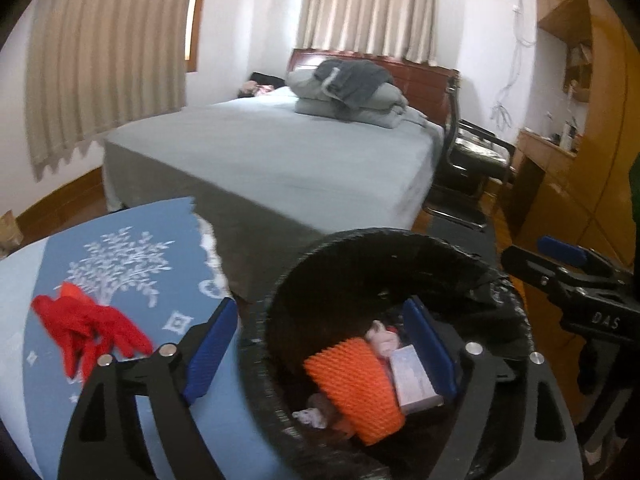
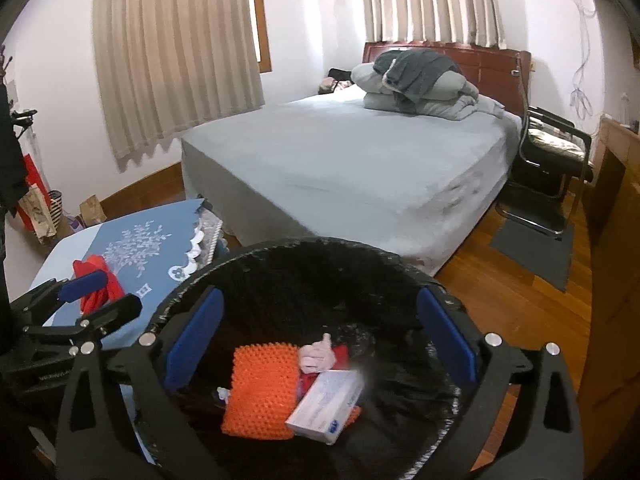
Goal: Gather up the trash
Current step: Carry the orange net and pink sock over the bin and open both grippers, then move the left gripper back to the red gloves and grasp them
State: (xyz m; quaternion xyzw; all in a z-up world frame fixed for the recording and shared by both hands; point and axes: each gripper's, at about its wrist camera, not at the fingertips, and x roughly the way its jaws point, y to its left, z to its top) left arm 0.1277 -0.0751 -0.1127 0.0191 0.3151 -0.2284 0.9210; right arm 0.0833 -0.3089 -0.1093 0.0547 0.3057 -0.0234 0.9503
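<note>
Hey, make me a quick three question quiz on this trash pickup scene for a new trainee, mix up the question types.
1. True or false: the red crumpled item already lies inside the trash bin.
2. Which lies in the bin? A) orange spiky item B) grey folded bedding C) black chair
3. Fill in: the red item rests on the blue patterned ____.

Key: 1 false; 2 A; 3 cloth. Both the left gripper and right gripper are open.
</note>
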